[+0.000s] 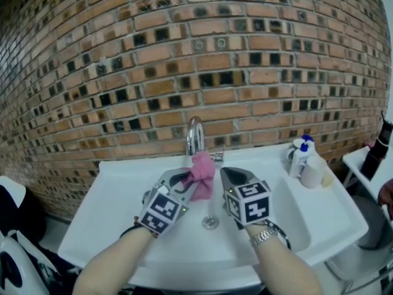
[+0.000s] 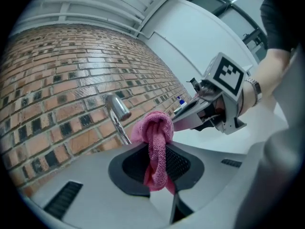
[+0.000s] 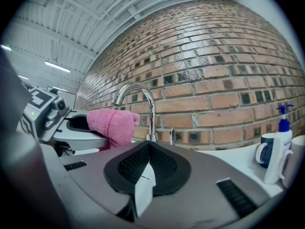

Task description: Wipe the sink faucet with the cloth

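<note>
a view from above looks down on a white sink (image 1: 110,183) set against a brick wall (image 1: 184,54), with a curved chrome faucet (image 1: 195,134) rising at the back edge. a person's two forearms reach in from the bottom, each hand holding a grey tool topped with a black-and-white marker cube.

the left claw (image 1: 194,182) is clamped on a bunched pink cloth (image 1: 203,171), which bulges out above the tips and hangs down between them. the cloth sits over the basin, just beside the lower part of the faucet's upright pipe. from the right claw's camera a thin gap seems to separate cloth and pipe, so contact is not certain.

the right claw (image 1: 227,173) is closed with nothing in it. it points level toward the faucet base, close to the cloth on its other side.

a blue-capped pump bottle (image 1: 301,155) and a pale cup (image 1: 313,172) stand on the sink's right ledge, well apart from the work. the drain (image 1: 210,222) shows below the two tools.

the step in hand looks like bringing the cloth up to the faucet, with wiping about to start. the next move calls for pressing the cloth against the pipe and rubbing along it, up into the curve and around the base, with the grip kept firm so the bundle does not slip out.
</note>
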Demonstrator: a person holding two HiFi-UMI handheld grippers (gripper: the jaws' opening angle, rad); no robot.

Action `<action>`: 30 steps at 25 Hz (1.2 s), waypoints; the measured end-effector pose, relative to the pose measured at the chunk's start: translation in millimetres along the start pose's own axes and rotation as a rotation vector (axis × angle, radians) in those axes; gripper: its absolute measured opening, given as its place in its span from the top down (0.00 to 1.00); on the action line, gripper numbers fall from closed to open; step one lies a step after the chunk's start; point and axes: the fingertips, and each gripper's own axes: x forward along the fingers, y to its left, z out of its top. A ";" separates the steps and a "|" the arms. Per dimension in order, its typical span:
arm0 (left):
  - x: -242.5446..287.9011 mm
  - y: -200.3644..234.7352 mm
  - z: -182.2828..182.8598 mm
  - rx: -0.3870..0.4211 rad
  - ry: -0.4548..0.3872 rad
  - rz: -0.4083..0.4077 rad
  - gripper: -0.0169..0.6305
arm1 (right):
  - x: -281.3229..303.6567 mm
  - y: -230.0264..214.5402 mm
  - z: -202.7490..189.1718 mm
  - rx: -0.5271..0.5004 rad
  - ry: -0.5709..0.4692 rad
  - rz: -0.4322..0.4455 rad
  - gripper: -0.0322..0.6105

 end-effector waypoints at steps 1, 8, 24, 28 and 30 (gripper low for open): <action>4.7 3.5 -5.0 -0.007 0.012 0.010 0.86 | -0.7 -0.3 1.4 -0.001 -0.003 -0.001 0.93; 38.4 33.7 -39.3 -0.076 0.093 0.078 0.86 | -0.2 3.9 7.8 0.021 -0.014 0.016 0.93; 94.6 47.7 -77.5 -0.137 0.187 0.113 0.86 | 0.1 24.2 16.4 0.003 -0.023 0.067 0.93; 97.7 44.1 -91.0 -0.155 0.232 0.093 0.86 | -0.1 25.2 16.7 0.002 -0.022 0.070 0.93; 98.8 40.6 -101.1 -0.167 0.265 0.076 0.86 | -0.4 24.9 15.6 0.002 -0.019 0.069 0.93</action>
